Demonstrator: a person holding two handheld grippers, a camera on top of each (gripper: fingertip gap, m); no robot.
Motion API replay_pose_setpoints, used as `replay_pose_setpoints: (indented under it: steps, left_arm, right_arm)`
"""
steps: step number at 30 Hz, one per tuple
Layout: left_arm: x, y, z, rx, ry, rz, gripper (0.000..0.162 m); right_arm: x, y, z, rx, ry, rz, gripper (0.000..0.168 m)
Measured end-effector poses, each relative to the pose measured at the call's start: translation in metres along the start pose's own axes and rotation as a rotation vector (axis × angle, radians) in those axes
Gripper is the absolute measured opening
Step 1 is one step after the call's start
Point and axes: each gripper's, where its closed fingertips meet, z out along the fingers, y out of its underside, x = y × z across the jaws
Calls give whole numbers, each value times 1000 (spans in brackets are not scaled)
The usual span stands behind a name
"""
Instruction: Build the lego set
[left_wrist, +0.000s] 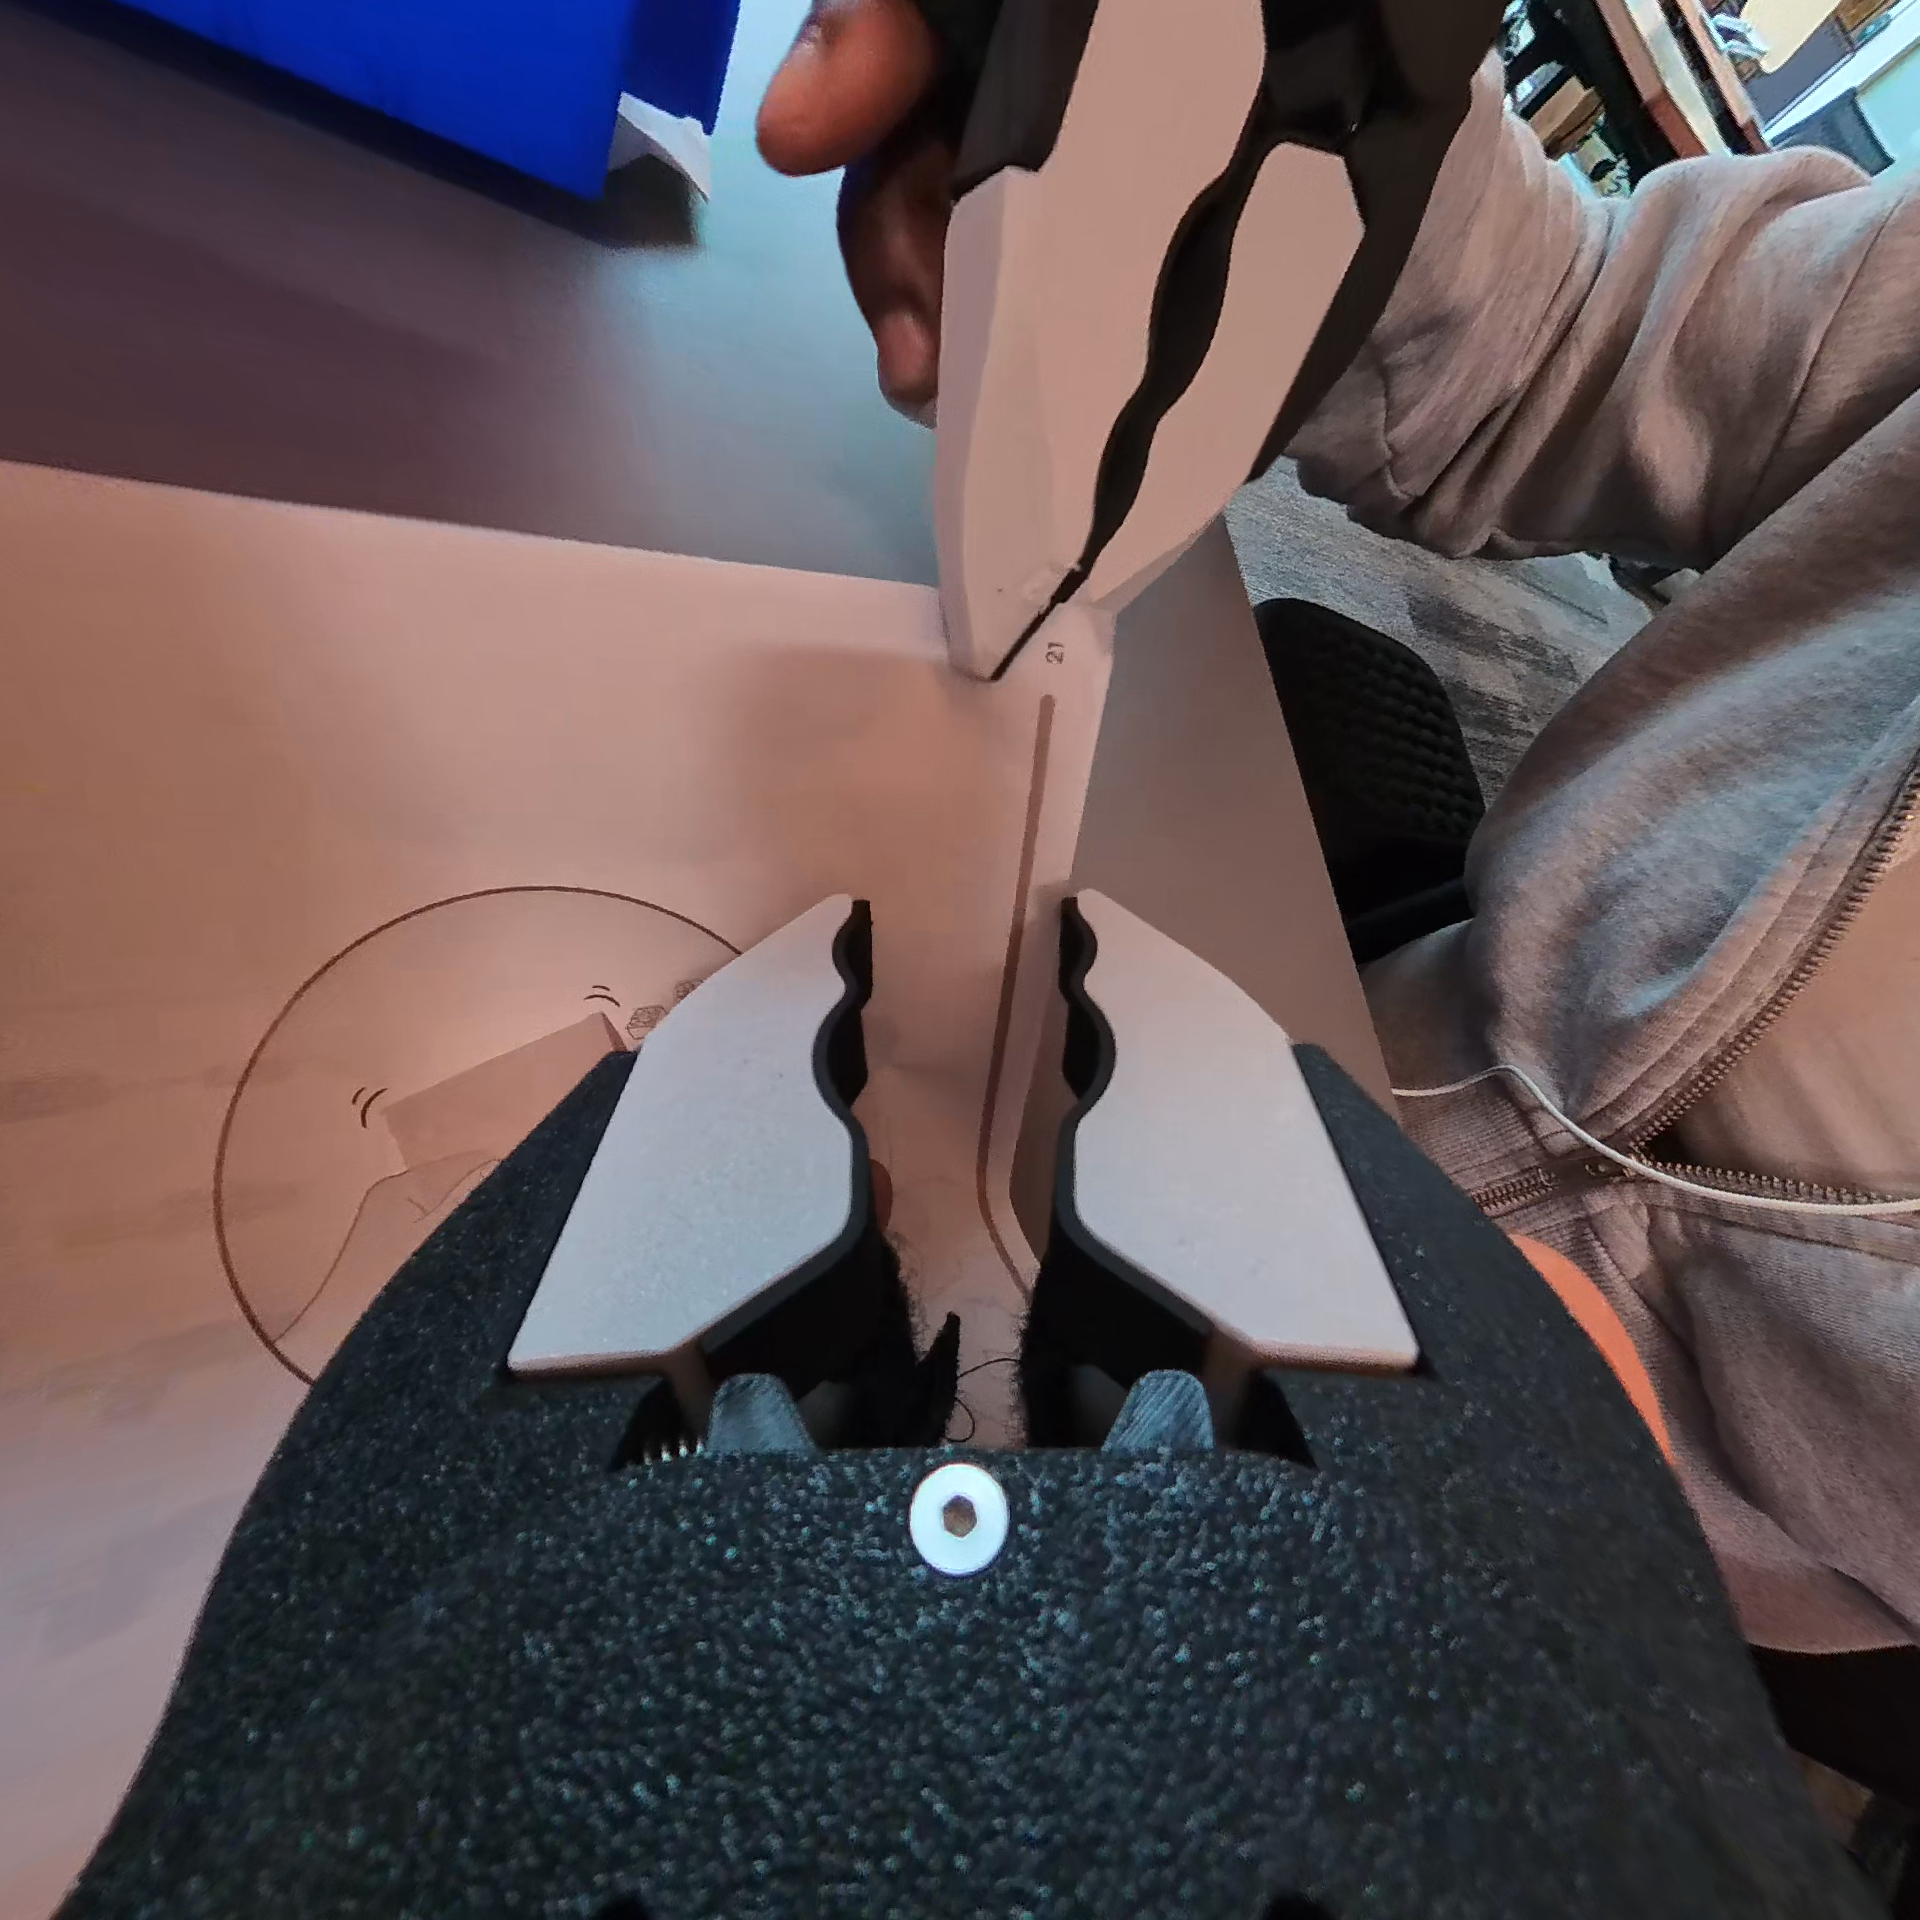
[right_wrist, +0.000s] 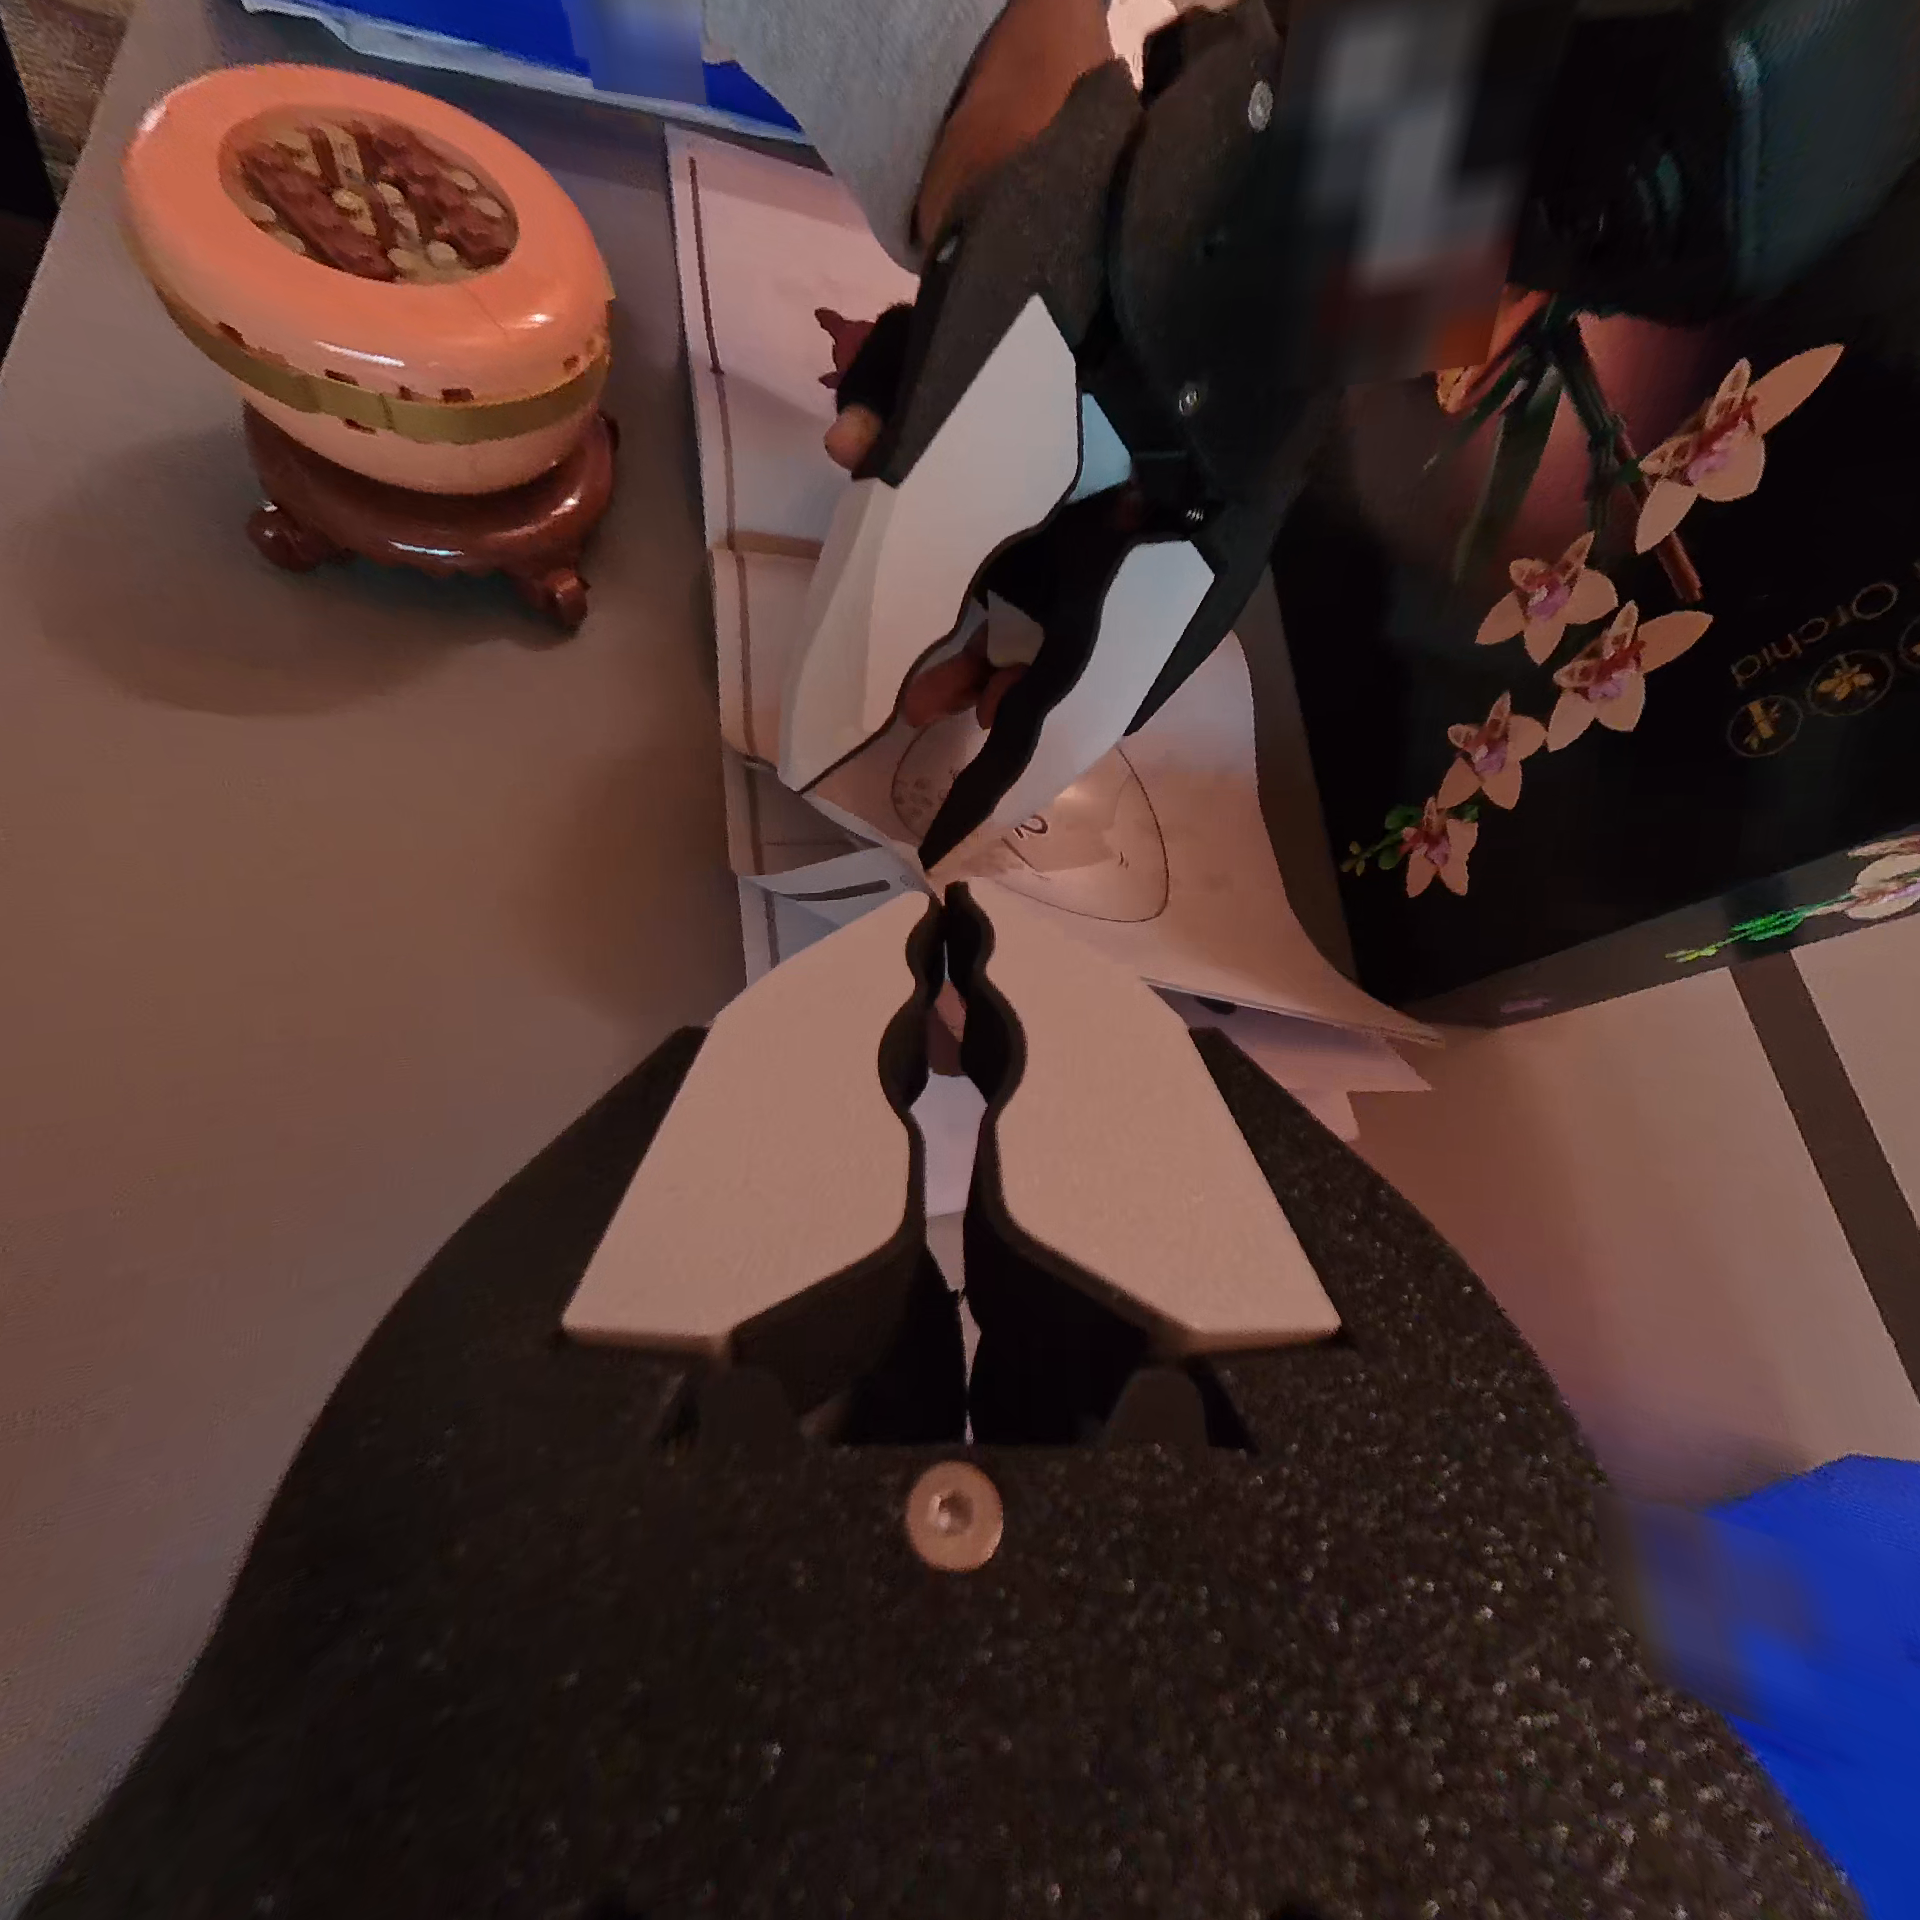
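Left wrist view: page (left_wrist: 1164, 831) between parted left claw (left_wrist: 966, 914).

Two hand-held grippers: the left hand-held gripper (left_wrist: 966, 914) and the right hand-held gripper (right_wrist: 945, 914). One instruction booklet (left_wrist: 520, 748), one pot model (right_wrist: 364, 312), one set box (right_wrist: 1621, 644).

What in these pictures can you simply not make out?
- Left wrist view: the circled drawing on the booklet, partly covered by the left gripper.
- Right wrist view: the black box, cut by the right edge.
- Right wrist view: a blue thing, blurred, cut by the corner.
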Motion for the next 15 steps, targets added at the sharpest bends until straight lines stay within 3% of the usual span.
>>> replay_pose_setpoints:
  steps: [15]
  left_arm:
    - [-1, -1, -3, 6, 6, 2, 35]
  right_arm:
    - [-10, -5, 4, 54, -34, -42, 0]
